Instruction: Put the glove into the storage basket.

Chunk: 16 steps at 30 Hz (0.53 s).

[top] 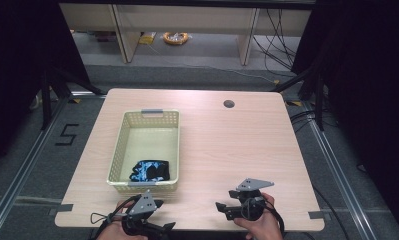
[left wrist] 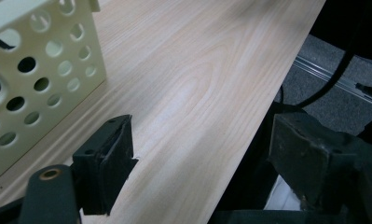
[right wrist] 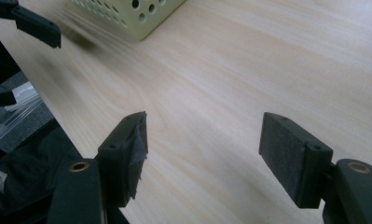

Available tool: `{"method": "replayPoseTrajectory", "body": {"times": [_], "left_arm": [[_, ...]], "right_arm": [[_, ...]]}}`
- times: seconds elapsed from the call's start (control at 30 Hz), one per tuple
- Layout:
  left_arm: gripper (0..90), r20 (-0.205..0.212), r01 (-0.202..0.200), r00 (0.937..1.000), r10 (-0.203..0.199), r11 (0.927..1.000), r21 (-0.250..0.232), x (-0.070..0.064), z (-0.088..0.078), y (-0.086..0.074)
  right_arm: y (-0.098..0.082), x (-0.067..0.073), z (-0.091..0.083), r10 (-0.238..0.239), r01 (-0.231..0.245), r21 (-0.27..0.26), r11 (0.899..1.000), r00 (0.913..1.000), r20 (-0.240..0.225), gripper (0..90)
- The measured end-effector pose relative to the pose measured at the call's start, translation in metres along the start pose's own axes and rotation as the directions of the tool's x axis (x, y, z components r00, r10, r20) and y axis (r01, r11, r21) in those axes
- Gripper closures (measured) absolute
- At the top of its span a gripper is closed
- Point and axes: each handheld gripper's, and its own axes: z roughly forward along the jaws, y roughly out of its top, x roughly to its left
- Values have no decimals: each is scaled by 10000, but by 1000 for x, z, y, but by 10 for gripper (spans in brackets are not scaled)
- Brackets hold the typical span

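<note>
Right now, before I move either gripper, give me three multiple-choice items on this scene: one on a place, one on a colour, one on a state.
1. Where does the dark folded cloth lie?
A. on the bare table
B. in the near end of the basket
C. between the jaws of the right gripper

2. What colour is the basket?
A. pale yellow
B. red
C. black

3. How do the jaws of the left gripper stand?
A. shut on the cloth
B. shut on the basket's rim
C. open, with nothing between them

Answers: 1 B, the high view shows it inside by the near wall. 2 A, its perforated walls are pale yellow. 3 C, the left gripper view shows only the table between them.
</note>
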Motion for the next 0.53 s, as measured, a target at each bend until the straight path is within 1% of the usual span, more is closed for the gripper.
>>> {"method": "replayPoseTrajectory", "body": {"times": [0.03, 0.07, 0.1, 0.13, 0.17, 0.2, 0.23, 0.27, 0.3, 0.33, 0.37, 0.4, 0.43, 0.47, 0.53], "left_arm": [[208, 57, 329, 9994, -329, 9994, -78, -1, 1, -2], [206, -4, 103, 9999, -103, 9999, -44, 0, 0, -2], [203, -100, -159, 9998, 160, 9998, 145, 3, -2, -3], [200, -115, 289, 9995, -291, 9994, -191, 0, 0, -4], [199, -198, 181, 9996, -185, 9997, -191, 1, -1, -4], [197, -276, -121, 9995, 117, 9999, -114, 3, -3, -4], [196, -304, 164, 9994, -167, 9998, -106, 2, -2, -6], [195, -358, 112, 9993, -115, 9999, -94, 3, -2, -6], [194, -224, 107, 9997, -111, 9997, -220, 3, -3, -6], [194, -345, -137, 9993, 138, 9999, 29, 5, -5, -6], [194, -166, 287, 9994, -288, 9996, -57, 4, -4, -6], [194, -279, 97, 9996, -102, 9998, -201, 5, -4, -7], [194, -299, 108, 9995, -115, 9997, -226, 5, -3, -7], [194, -374, -111, 9992, 111, 9999, 6, 7, -5, -7], [194, -397, -67, 9992, 68, 10000, 48, 7, -4, -8]], "right_arm": [[-2, 1, 0, 9, -9, 17, 10000, 10000, -35, 332], [-4, 1, 0, 0, 0, 21, 10000, 10000, 7, 328], [-6, 2, 1, -58, 58, 22, 10000, 10000, -52, 324], [-7, 3, 1, 111, -111, 24, 9999, 9998, -171, 320], [-9, 3, 1, -61, 61, 22, 10000, 10000, 10, 315], [-10, 3, 1, -52, 52, 12, 10000, 10000, 30, 310], [-11, 2, 2, -87, 87, 14, 10000, 10000, -39, 303], [-12, 2, 3, -86, 86, 26, 10000, 10000, -9, 302], [-12, 2, 3, -68, 68, 52, 10000, 10000, 40, 301], [-13, 1, 3, -73, 73, 29, 10000, 10000, -45, 296], [-13, 2, 2, -10, 9, 91, 10000, 10000, 87, 295], [-13, 1, 2, -131, 131, 39, 9999, 9999, 108, 294], [-13, 1, 2, -138, 137, 47, 9999, 9998, 112, 293], [-13, 1, 2, -140, 139, 45, 9999, 9998, 112, 290], [-14, 1, 3, -155, 155, 53, 9999, 9998, 112, 288]]}}
